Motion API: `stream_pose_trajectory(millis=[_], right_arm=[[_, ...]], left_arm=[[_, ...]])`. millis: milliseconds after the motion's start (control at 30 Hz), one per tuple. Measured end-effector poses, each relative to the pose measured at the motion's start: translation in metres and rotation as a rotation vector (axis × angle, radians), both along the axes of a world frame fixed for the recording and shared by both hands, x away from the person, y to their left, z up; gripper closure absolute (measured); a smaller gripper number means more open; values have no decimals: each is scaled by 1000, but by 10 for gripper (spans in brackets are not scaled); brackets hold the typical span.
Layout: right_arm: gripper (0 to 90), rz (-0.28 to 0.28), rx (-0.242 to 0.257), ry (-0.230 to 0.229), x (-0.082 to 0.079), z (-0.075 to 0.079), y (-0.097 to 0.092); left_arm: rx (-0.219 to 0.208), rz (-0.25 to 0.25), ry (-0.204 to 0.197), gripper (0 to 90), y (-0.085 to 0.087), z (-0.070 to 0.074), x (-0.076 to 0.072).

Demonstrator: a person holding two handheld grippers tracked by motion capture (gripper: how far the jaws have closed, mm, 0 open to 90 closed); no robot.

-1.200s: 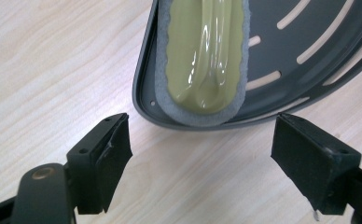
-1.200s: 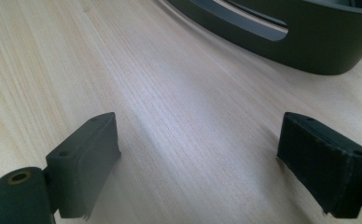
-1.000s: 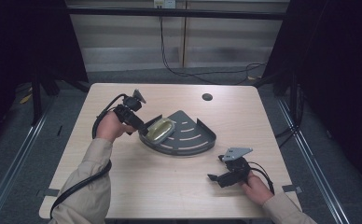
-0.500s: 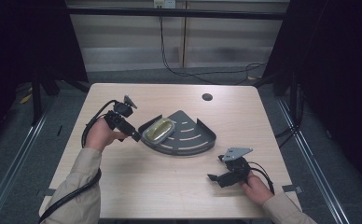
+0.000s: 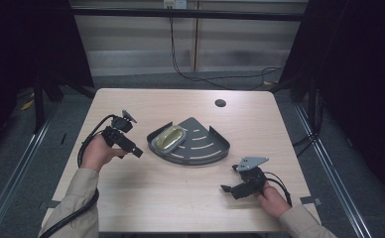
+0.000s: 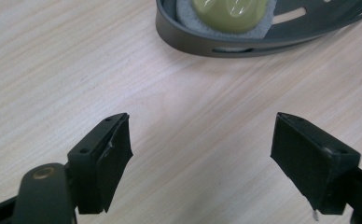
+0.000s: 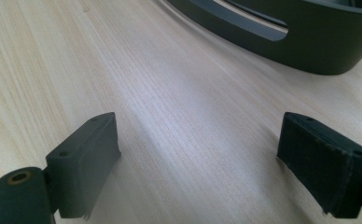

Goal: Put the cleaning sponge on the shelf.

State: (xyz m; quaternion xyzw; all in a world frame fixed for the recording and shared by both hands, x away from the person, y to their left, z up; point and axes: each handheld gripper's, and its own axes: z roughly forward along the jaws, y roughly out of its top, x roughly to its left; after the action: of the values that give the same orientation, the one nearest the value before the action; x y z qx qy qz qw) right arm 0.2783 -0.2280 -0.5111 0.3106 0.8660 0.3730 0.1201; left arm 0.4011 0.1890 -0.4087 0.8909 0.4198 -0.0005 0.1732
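The dark grey fan-shaped tray (image 5: 200, 148) is sitting near the middle of the light wooden table (image 5: 180, 198), and everything else is placed against it here. Inside the tray, at its left corner, a yellow-green bar of soap (image 5: 170, 137) is lying on a pale grey foam pad (image 6: 188, 21); in the left gripper view the soap (image 6: 230, 11) is resting within the tray's low wall (image 6: 202, 44), which is showing a slot along its side.

The left gripper (image 5: 131, 148) is hovering just left of the tray, apart from it, with its 2 jaws standing wide and nothing between them. In its own view the left gripper (image 6: 200, 149) is pointing toward the tray's near rim, with only bare tabletop lying between the pads. A hand (image 5: 98, 152) is gripping its body, and its cable is looping down beside the sleeve.

The right gripper (image 5: 229, 191) is sitting below and right of the tray, near the table's front edge, well apart from the soap. In its own view the right gripper (image 7: 198, 158) is also holding its 2 jaws wide over bare wood, with the tray's curved wall (image 7: 309, 42) rising ahead of it. A small dark hole (image 5: 220, 103) is showing in the tabletop beyond the tray.
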Motion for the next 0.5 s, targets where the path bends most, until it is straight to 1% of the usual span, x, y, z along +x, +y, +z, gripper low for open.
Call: stream_pose_trajectory(millis=[133,167,267,300,367,400,500], right_arm=[[121,0,0,1,0,0,0],[121,0,0,0,0,0,0],[121,0,0,0,0,0,0],[121,0,0,0,0,0,0],[121,0,0,0,0,0,0],[121,0,0,0,0,0,0],[121,0,0,0,0,0,0]], left_arm=[[-3,-2,0,199,6,-6,-6],[-7,6,-2,199,7,-7,-8],[-12,6,-1,199,9,-11,-10],[-18,11,-4,199,12,-14,-12],[-15,9,-4,199,13,-14,-12],[-26,17,-5,198,16,-17,-14],[-32,22,-4,196,20,-22,-16]])
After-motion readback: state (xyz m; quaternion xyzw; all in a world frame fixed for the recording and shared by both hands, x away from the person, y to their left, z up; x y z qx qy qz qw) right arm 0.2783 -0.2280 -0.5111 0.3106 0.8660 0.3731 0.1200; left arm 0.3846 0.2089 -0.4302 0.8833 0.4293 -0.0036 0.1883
